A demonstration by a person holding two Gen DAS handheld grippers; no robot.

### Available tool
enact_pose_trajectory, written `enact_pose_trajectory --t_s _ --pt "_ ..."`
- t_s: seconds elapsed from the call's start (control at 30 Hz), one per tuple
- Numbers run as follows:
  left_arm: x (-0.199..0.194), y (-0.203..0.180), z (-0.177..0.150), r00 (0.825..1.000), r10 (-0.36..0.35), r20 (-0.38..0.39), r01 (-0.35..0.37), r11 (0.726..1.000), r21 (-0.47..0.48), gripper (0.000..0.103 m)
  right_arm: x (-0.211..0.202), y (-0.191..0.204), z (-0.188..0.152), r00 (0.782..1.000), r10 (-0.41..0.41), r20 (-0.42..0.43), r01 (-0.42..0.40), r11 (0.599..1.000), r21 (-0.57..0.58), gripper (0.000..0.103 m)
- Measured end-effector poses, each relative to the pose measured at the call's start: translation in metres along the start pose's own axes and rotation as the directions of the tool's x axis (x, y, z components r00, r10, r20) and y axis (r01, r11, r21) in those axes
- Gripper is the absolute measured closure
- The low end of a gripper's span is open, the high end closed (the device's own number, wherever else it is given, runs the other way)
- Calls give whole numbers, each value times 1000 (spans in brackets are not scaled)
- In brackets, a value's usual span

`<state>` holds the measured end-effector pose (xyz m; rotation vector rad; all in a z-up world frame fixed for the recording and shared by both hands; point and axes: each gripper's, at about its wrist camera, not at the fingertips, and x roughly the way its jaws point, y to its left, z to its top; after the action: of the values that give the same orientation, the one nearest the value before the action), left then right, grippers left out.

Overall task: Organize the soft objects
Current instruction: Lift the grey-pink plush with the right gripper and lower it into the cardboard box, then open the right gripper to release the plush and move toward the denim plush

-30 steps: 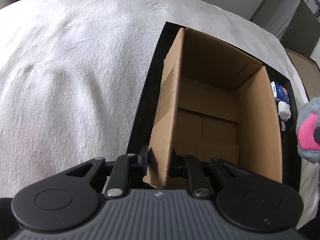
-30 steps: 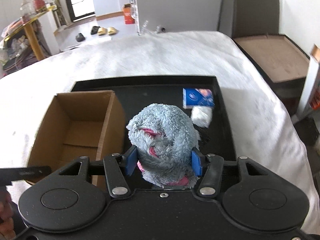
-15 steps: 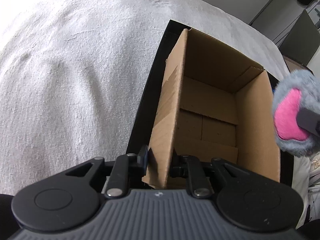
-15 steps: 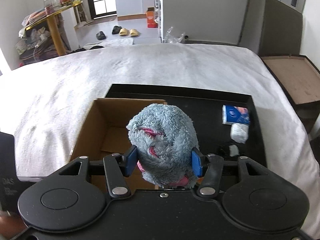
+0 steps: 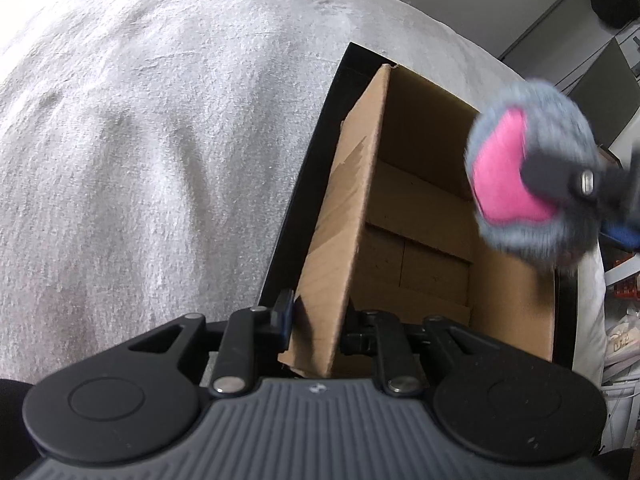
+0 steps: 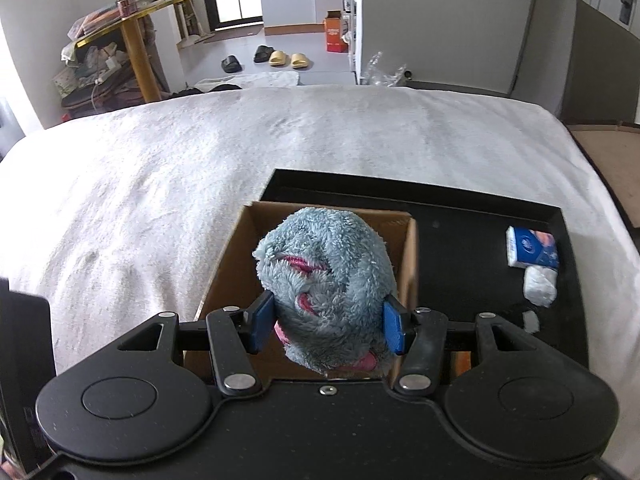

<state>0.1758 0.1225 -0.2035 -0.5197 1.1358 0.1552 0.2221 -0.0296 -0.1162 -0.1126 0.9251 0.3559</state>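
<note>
1. On my left, the left gripper [image 5: 316, 320] is clamped on the near left wall of the box [image 5: 424, 216], one pad outside and one inside the cardboard.
2. The box stands open-topped at the left end of the black tray [image 6: 472, 216], and what I can see of its inside is bare cardboard.
3. The tray lies on a white blanket [image 6: 168, 184] that spreads out to the left of the box and beyond it.
4. My right gripper [image 6: 327, 322] has its blue pads pressed into both sides of the grey plush [image 6: 326, 280], which has pink patches, so it is closed on the toy.
5. In the right wrist view the plush hangs over the box opening; in the left wrist view it is blurred and sits above the box's right wall.
6. Right of the box, on the tray's far right part, lies a blue tissue pack [image 6: 534, 247], with a white wad [image 6: 541, 286] touching its near edge.
7. A small white scrap [image 6: 531, 320] lies just nearer than the wad.
</note>
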Motion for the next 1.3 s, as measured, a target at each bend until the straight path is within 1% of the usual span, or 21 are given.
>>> enact_pose_trajectory --t_s 0.07,0.1,0.13,0.17,0.2,0.43,0.5,0.57,0.7,0.87,1.03,1.13,1.2,1.3 --pt "1 1 1 1000 0 0 0 1000 -4 84 1 3 5 999 32 27 -32 999 3 47" --pt "1 1 1 1000 1 0 -1 1000 -7 84 2 4 7 998 46 45 -46 999 7 43" --pt "1 1 1 1000 1 0 -1 1000 -8 84 3 3 8 997 51 57 -52 999 11 40" --pt "0 0 1 1000 2 0 -2 1000 -6 82 5 3 9 997 49 57 -50 999 14 36" --pt "0 -1 1 1000 3 -1 -3 1000 -2 82 7 2 9 997 47 56 -48 999 19 35" --pt "-1 -6 2 1000 29 -2 -29 999 15 80 6 -15 -6 999 32 33 -35 997 73 33" --pt "-3 -9 2 999 46 -2 -46 999 22 75 2 -23 -12 999 25 29 -27 995 92 31" --pt "-5 -12 3 998 67 3 -67 997 33 70 -3 -32 -18 1000 11 22 -14 993 119 27" --pt "-13 -16 1 995 97 26 -98 994 45 55 -15 -48 -30 999 -20 32 14 986 168 25" --pt "-22 -23 -2 990 128 56 -131 989 65 49 -26 -66 -46 998 -49 47 38 977 212 22" --pt "-28 -31 -5 987 144 72 -149 986 77 45 -24 -82 -67 997 -69 18 63 965 253 22" --pt "-33 -37 -8 984 156 88 -164 982 93 40 -23 -89 -76 997 -75 7 70 959 274 22" --pt "-35 -42 -11 980 170 98 -181 977 110 35 -23 -95 -83 997 -78 7 72 955 287 22" --pt "-37 -49 -15 974 196 116 -211 968 135 34 -22 -106 -94 996 -88 3 83 946 313 22"
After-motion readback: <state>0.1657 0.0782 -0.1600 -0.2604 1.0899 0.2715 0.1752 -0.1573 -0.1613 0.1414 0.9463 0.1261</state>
